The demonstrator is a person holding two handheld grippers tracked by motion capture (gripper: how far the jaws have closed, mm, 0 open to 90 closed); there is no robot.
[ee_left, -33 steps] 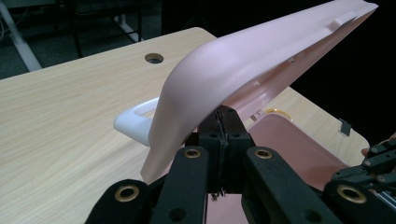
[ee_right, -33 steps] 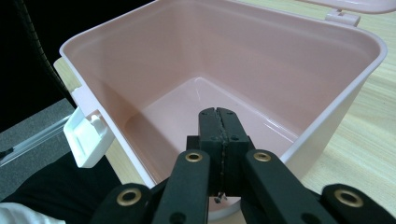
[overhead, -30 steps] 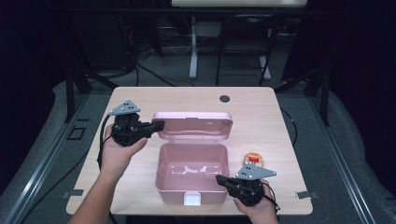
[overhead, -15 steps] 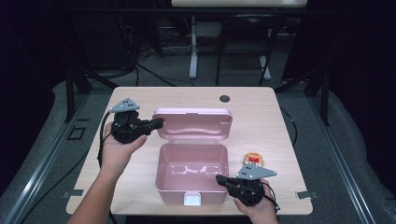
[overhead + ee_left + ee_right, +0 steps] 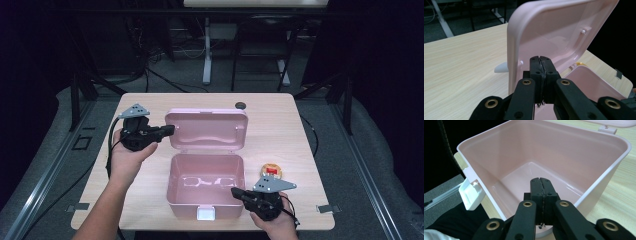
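Pink box (image 5: 205,187) sitting open on the surface; its lid (image 5: 207,129) has been tipping further upright against the closed left jaws. Right jaws, closed and empty, are bracing the box's front corner.

We can read no text, label, brand, number or sign here. The small round object (image 5: 272,171) beside the pink box (image 5: 205,186) carries a red patch, but we cannot make out any lettering on it.
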